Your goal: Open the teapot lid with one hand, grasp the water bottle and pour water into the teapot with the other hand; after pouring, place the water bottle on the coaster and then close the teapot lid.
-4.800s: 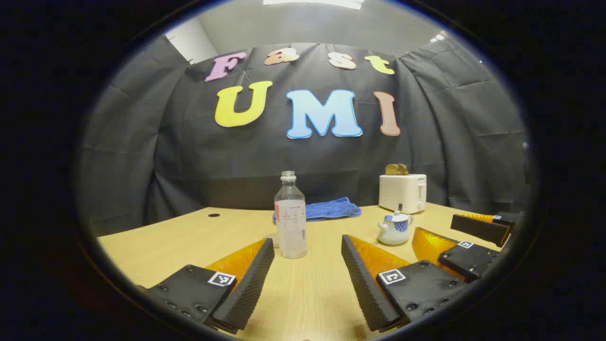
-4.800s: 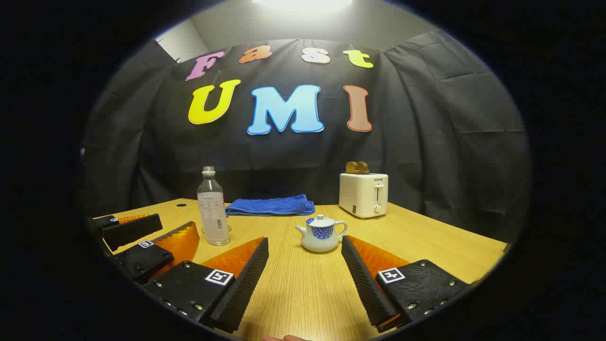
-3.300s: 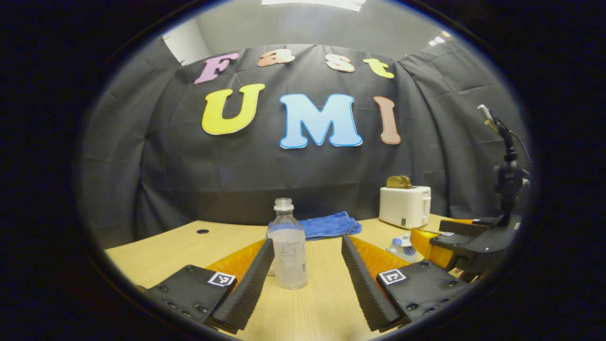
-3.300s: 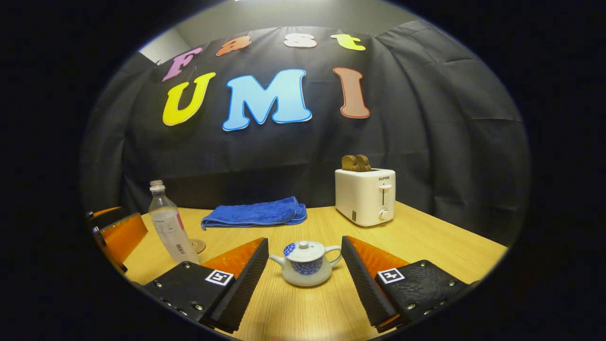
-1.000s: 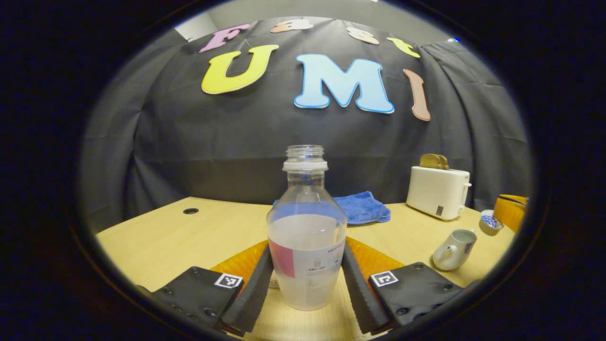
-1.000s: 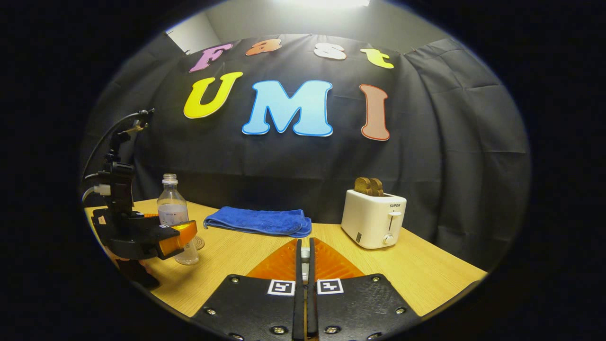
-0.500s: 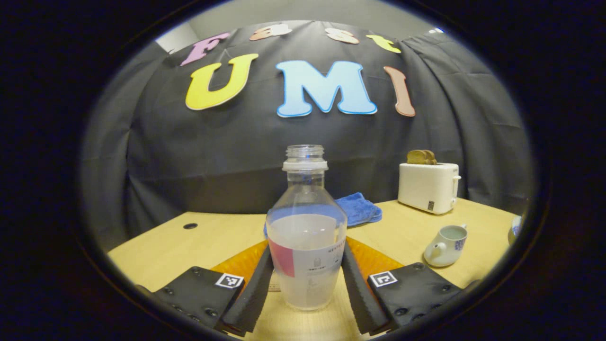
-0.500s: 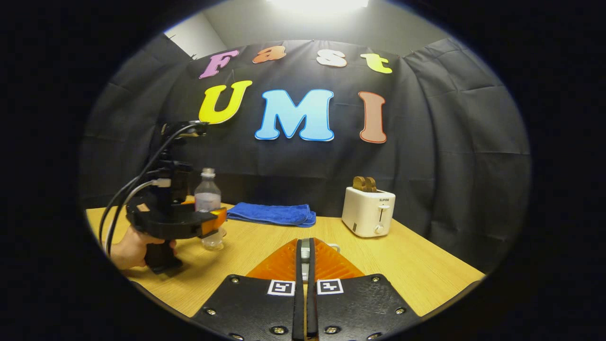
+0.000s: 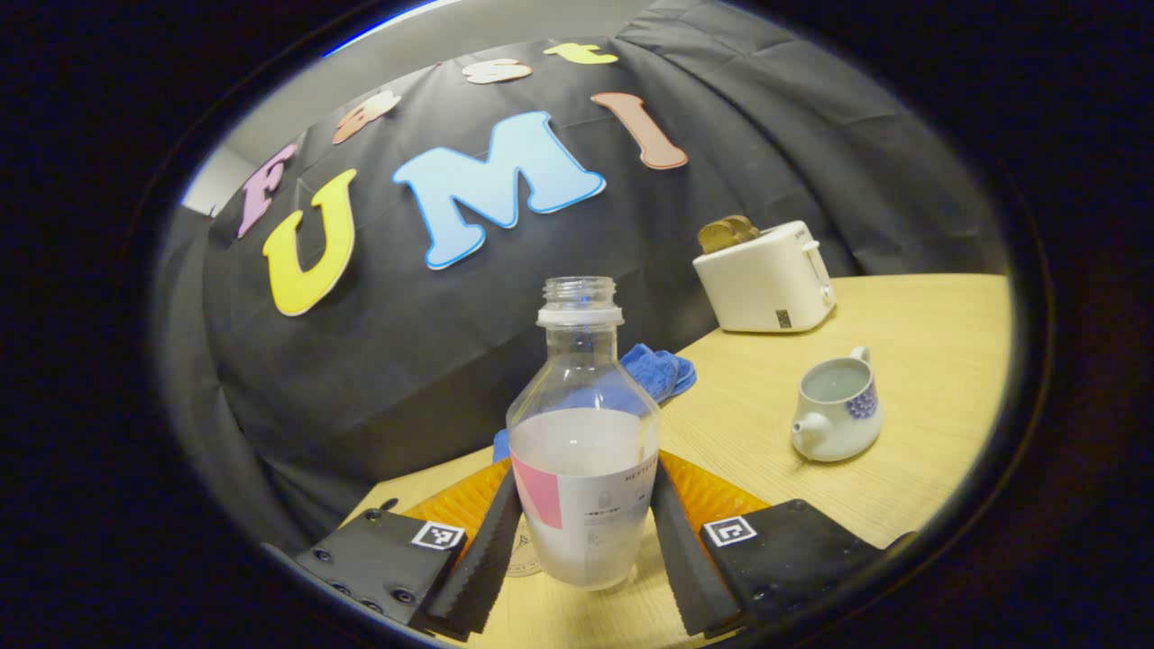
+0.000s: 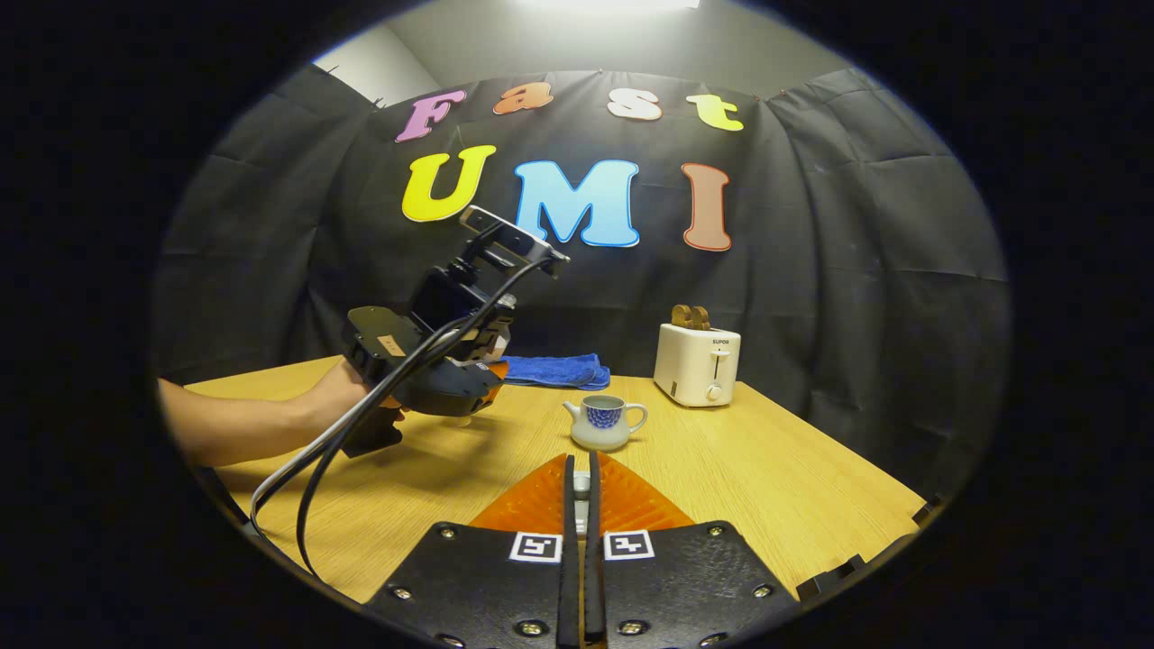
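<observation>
- Bottle [image 9: 581, 451] sits clamped between my left gripper [image 9: 584, 541] fingers at its labelled belly: thin, slick, half full, uncapped.
- Teapot [image 9: 837, 410], open, stands right of those fingers on the bench [image 9: 911, 361].
- My right gripper [image 10: 578, 532] fingers are pressed together; I cannot tell what they pinch.

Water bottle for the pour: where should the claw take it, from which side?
Grip the water bottle on its straight labelled lower body, level from the side, a finger on each flank, as the left claw does. Above the label it tapers to a narrow neck, where fingers would likely slip. The uncapped mouth is left free for the teapot.
</observation>
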